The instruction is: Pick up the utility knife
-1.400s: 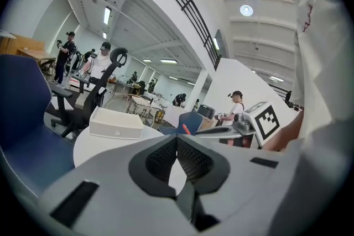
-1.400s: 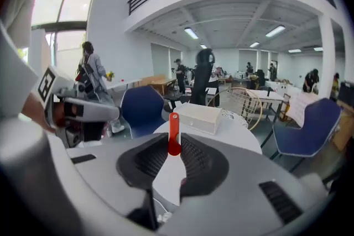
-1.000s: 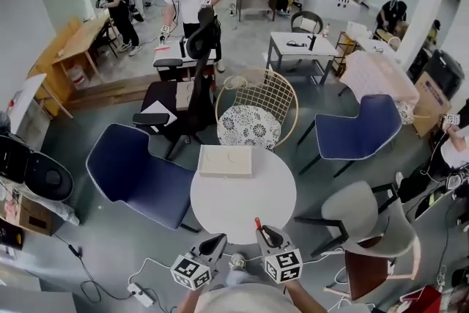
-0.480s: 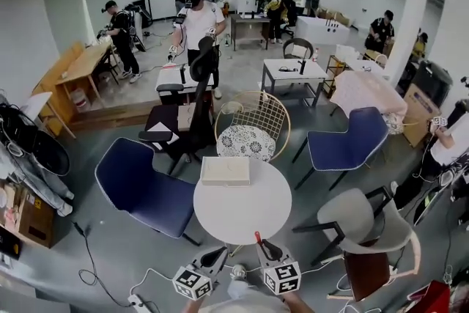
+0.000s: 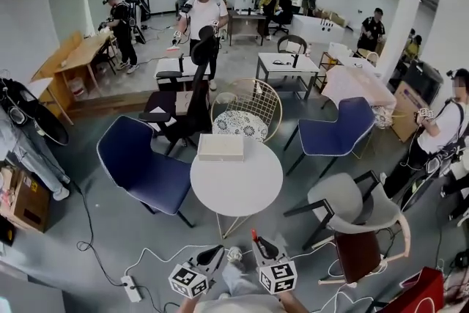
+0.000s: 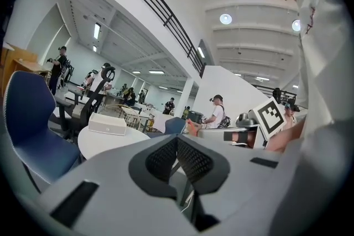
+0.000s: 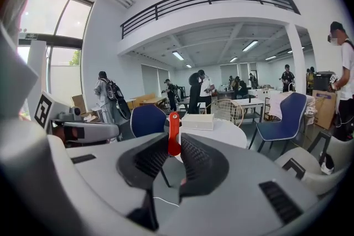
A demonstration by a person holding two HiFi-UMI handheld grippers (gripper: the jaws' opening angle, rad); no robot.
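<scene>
The utility knife [image 7: 173, 132] is red and stands upright between the jaws of my right gripper [image 7: 172, 143], which is shut on it. In the head view its red tip [image 5: 254, 234] pokes up from the right gripper [image 5: 258, 242] at the bottom centre. My left gripper [image 5: 212, 254] is beside it on the left, and its pads [image 6: 177, 140] meet with nothing between them. Both grippers hang over the floor, short of the round white table [image 5: 236, 187]. The left gripper view shows the right gripper [image 6: 243, 132] off to its right.
A white box [image 5: 220, 146] lies on the table's far side. Chairs ring the table: blue [image 5: 139, 165] at left, blue [image 5: 337, 132] at right, grey [image 5: 352, 212] near right, wire [image 5: 249, 110] behind. A power strip [image 5: 130, 288] and cables lie on the floor. People work in the background.
Both grippers have drawn back from the table, which now lies farther off with bare floor between. The red knife has stayed in the right gripper.
</scene>
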